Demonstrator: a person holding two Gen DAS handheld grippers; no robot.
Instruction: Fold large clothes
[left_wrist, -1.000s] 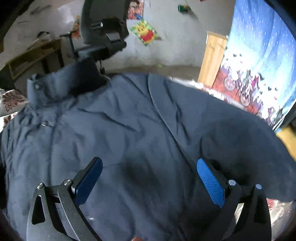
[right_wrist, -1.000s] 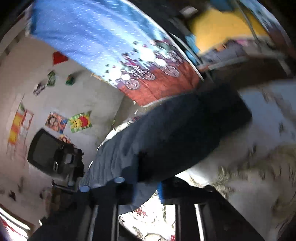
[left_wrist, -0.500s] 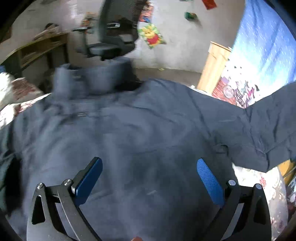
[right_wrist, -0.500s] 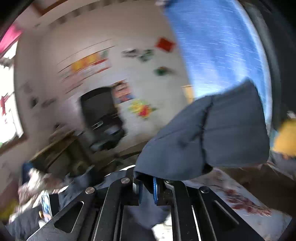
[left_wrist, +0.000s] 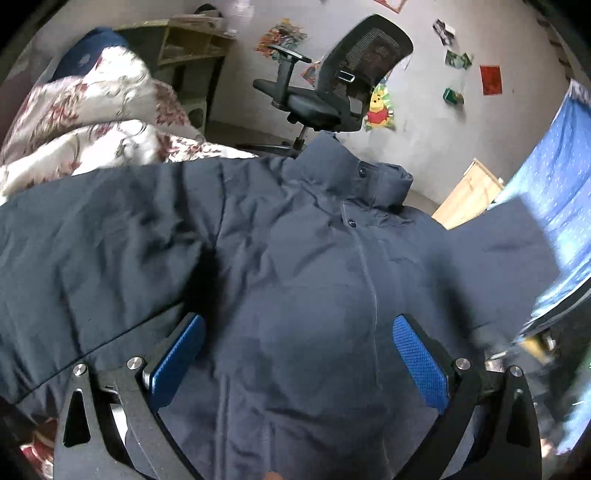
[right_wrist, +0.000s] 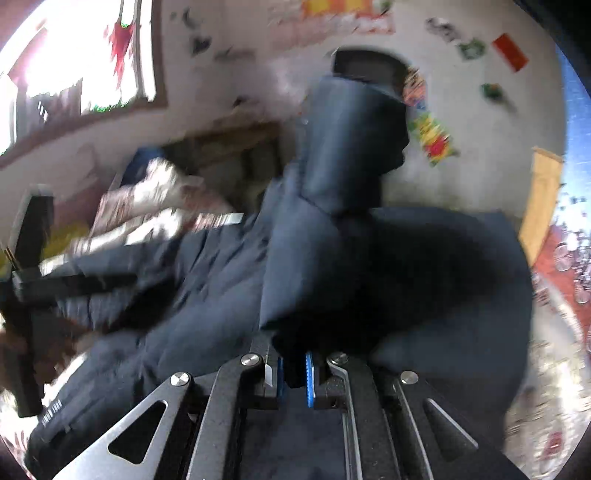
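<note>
A large dark navy jacket (left_wrist: 295, 266) lies front up on a floral bedspread, collar toward the far side. My left gripper (left_wrist: 295, 354) is open and hovers over the jacket's chest, holding nothing. My right gripper (right_wrist: 293, 369) is shut on the jacket's sleeve (right_wrist: 369, 266) and holds it lifted over the jacket body (right_wrist: 166, 314). The same sleeve shows raised at the right of the left wrist view (left_wrist: 498, 251). The other sleeve (left_wrist: 92, 258) lies spread to the left.
A floral quilt (left_wrist: 92, 110) is piled at the left. A black office chair (left_wrist: 343, 88) and a wooden desk (left_wrist: 192, 44) stand beyond the bed. A blue patterned curtain (left_wrist: 554, 192) hangs at the right, beside a wooden panel (left_wrist: 469, 195).
My right gripper has swung the sleeve up and leftward over the jacket body. My left gripper view has turned left, so the collar now sits at centre right.
</note>
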